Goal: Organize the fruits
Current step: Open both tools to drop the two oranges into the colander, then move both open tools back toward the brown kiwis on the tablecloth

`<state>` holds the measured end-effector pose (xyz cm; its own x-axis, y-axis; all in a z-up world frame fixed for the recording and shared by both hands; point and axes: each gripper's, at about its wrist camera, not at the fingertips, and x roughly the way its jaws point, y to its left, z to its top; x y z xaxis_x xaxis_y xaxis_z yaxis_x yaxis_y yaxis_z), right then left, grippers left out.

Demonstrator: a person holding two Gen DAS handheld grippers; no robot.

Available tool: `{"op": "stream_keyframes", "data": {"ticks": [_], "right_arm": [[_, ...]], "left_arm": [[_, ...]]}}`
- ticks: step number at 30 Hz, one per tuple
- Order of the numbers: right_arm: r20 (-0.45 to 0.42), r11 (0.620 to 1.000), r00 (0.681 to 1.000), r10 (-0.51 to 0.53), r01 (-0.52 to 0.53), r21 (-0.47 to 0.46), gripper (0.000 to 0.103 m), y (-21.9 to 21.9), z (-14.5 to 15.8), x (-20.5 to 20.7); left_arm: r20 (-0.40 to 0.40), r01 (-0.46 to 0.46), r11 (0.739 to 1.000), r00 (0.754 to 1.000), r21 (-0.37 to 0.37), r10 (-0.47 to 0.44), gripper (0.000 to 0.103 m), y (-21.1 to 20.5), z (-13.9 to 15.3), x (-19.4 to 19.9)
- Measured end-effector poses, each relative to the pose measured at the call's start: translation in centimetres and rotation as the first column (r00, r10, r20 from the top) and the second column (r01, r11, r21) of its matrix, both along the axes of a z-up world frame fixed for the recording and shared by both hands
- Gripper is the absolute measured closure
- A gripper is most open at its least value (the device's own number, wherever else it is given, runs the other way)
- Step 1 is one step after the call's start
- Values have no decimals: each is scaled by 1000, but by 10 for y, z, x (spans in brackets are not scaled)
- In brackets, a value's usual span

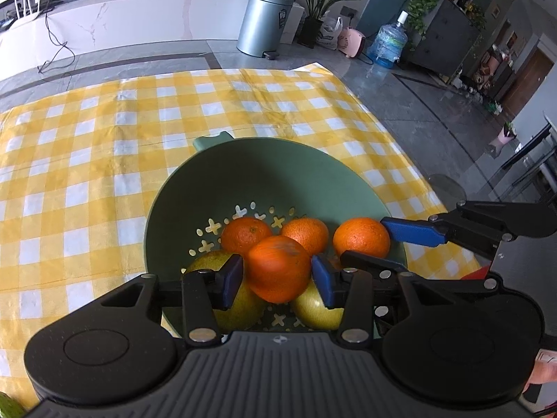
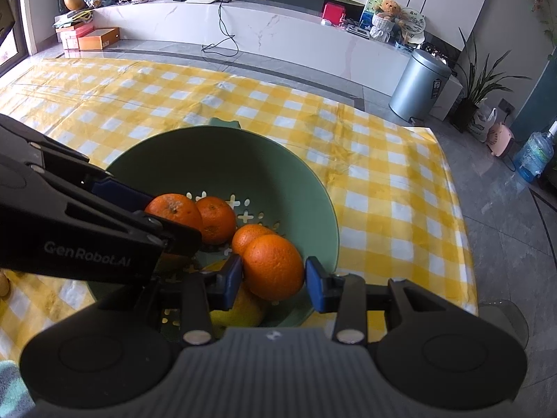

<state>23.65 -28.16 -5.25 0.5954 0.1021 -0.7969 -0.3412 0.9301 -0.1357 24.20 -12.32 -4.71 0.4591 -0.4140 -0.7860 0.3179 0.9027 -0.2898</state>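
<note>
A green colander bowl (image 1: 243,174) sits on the yellow checked cloth; it also shows in the right wrist view (image 2: 209,160). It holds two oranges (image 1: 245,231) and yellow pears (image 1: 240,303). My left gripper (image 1: 277,277) is shut on an orange (image 1: 278,268), held over the bowl's near side above the pears. My right gripper (image 2: 273,280) holds another orange (image 2: 273,266) between its blue pads over the bowl's right rim; a thin gap shows at its right pad. In the left wrist view the right gripper's orange (image 1: 361,237) sits by the bowl's right edge.
The yellow checked cloth (image 1: 104,139) covers the table. A silver bin (image 1: 264,21), a water jug (image 1: 386,41) and a potted plant (image 1: 316,10) stand on the floor beyond. A green object (image 1: 8,405) peeks in at the lower left corner.
</note>
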Motion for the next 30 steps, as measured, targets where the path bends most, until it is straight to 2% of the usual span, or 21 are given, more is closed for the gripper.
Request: {"op": "stream_keyframes", "data": {"ticks": [5, 11, 14, 16, 19, 30], "right_arm": [[3, 1000, 1000, -11, 11, -3, 65, 1, -2, 2], [4, 1000, 1000, -9, 9, -10, 64, 4, -2, 1], [8, 1000, 1000, -14, 14, -9, 58, 4, 0, -1], [11, 1000, 1000, -16, 16, -6, 58, 4, 3, -3], [25, 1000, 999, -24, 24, 1, 46, 6, 8, -9], [50, 996, 998, -46, 42, 84, 31, 20, 29, -46]], "left_arm": [[-9, -34, 999, 999, -20, 34, 45, 4, -2, 4], [-2, -22, 1000, 1000, -17, 22, 40, 4, 0, 0], [1, -16, 1000, 1000, -11, 16, 39, 4, 5, -4], [9, -15, 1000, 1000, 1, 15, 38, 5, 10, -8], [26, -16, 1000, 1000, 25, 15, 38, 6, 18, -16], [55, -52, 995, 997, 80, 48, 37, 30, 40, -52]]}}
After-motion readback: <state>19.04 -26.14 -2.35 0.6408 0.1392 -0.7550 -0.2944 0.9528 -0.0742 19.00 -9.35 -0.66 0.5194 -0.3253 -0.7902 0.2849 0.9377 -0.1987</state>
